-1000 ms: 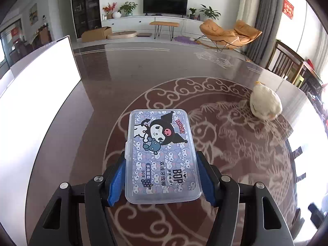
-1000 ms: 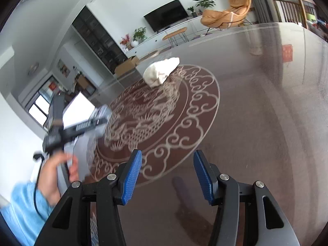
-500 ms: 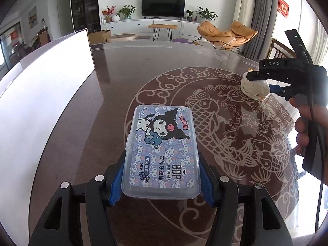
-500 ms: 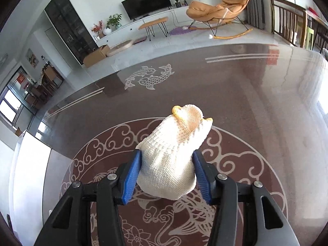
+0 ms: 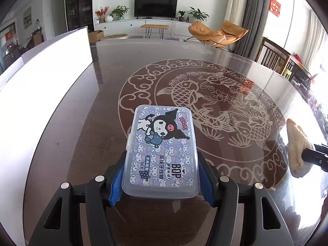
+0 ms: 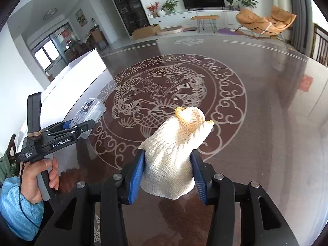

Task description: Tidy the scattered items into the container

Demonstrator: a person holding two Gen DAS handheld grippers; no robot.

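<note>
Carry step, both hands loaded. Left gripper (image 5: 162,174) clamps a clear floss-pick box (image 5: 162,153) by its long sides, lifted over the dark table (image 5: 102,123). Right gripper (image 6: 168,176) grips a cream knit glove (image 6: 174,153); its jaws have just been easing wider, glove between them, pads touching it on both sides. White container (image 5: 45,78) sits along the table's left edge, well apart from both items. Next move, as I judge: swing both left over the container's rim, box going 1st, then release. Risk: the slackened hold lets the glove slip.
</note>
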